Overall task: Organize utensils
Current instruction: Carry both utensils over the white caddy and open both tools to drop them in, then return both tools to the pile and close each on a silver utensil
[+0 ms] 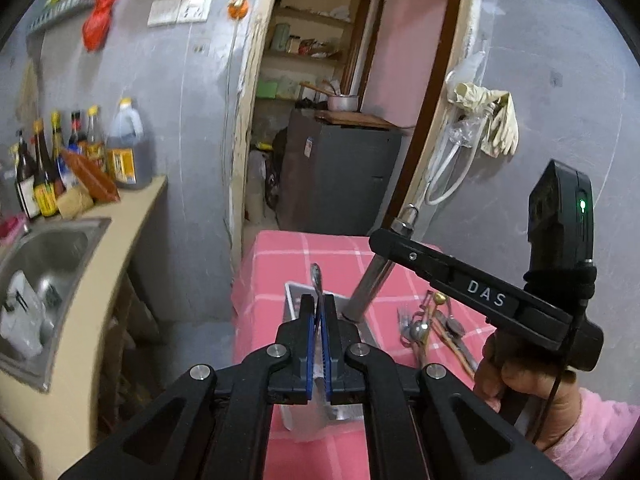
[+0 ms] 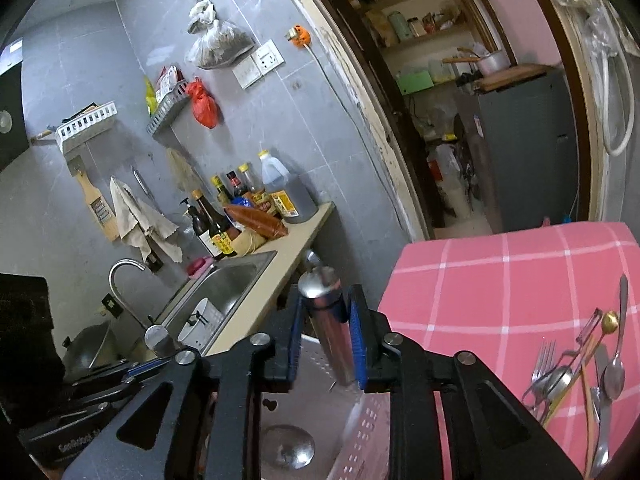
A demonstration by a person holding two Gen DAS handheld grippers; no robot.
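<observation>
My left gripper (image 1: pixel 319 308) is shut on a thin metal utensil (image 1: pixel 317 280) whose handle end sticks up above the white perforated basket (image 1: pixel 291 300). My right gripper (image 2: pixel 326 320) is shut on a thick steel handle (image 2: pixel 326 308), tilted, with its lower end inside the basket (image 2: pixel 368 420). That handle also shows in the left wrist view (image 1: pixel 374 284) with the right gripper (image 1: pixel 390 240) around it. A pile of loose utensils (image 2: pixel 580 376) with forks, spoons and a gold-ended piece lies on the pink checked tablecloth (image 2: pixel 500 280) to the right of the basket; the pile also shows in the left wrist view (image 1: pixel 432 324).
A steel sink (image 2: pixel 224 288) with a curved tap (image 2: pixel 120 276) sits in the beige counter left of the table. Sauce bottles (image 2: pixel 248 204) stand at the counter's back. A grey fridge (image 1: pixel 340 172) stands beyond the doorway. Gloves (image 1: pixel 492 116) hang on the right wall.
</observation>
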